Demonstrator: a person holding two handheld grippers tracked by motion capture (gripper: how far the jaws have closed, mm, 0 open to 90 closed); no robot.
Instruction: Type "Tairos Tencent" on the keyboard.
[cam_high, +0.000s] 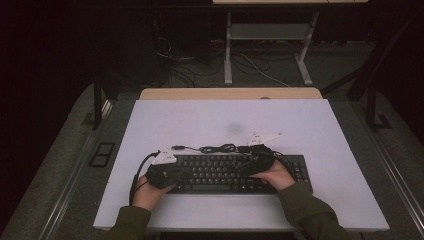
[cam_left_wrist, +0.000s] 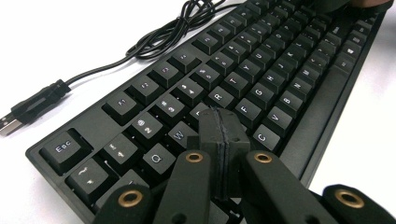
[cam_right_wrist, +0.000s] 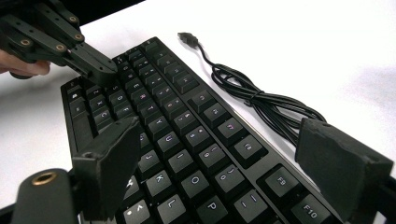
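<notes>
A black keyboard (cam_high: 215, 174) lies on the white table (cam_high: 225, 120), near its front edge. Its black cable (cam_high: 220, 148) is bunched behind it and ends in a USB plug (cam_left_wrist: 28, 109). My left gripper (cam_left_wrist: 223, 125) is shut, pads pressed together with nothing between them, tips just over the keys (cam_left_wrist: 261, 65) near the left end. It also appears at the upper left of the right gripper view (cam_right_wrist: 105, 70). My right gripper (cam_right_wrist: 219, 154) is open wide, its jaws straddling the keyboard (cam_right_wrist: 173, 121) front to back near the right half. The cable (cam_right_wrist: 261, 100) runs beside the far jaw.
A person's hands hold both grippers (cam_high: 182, 172) (cam_high: 255, 162) from the table's front edge. A wooden strip (cam_high: 230, 93) borders the table's back. Beyond it are a dark floor with loose cables (cam_high: 260, 65) and a white desk frame (cam_high: 228, 50).
</notes>
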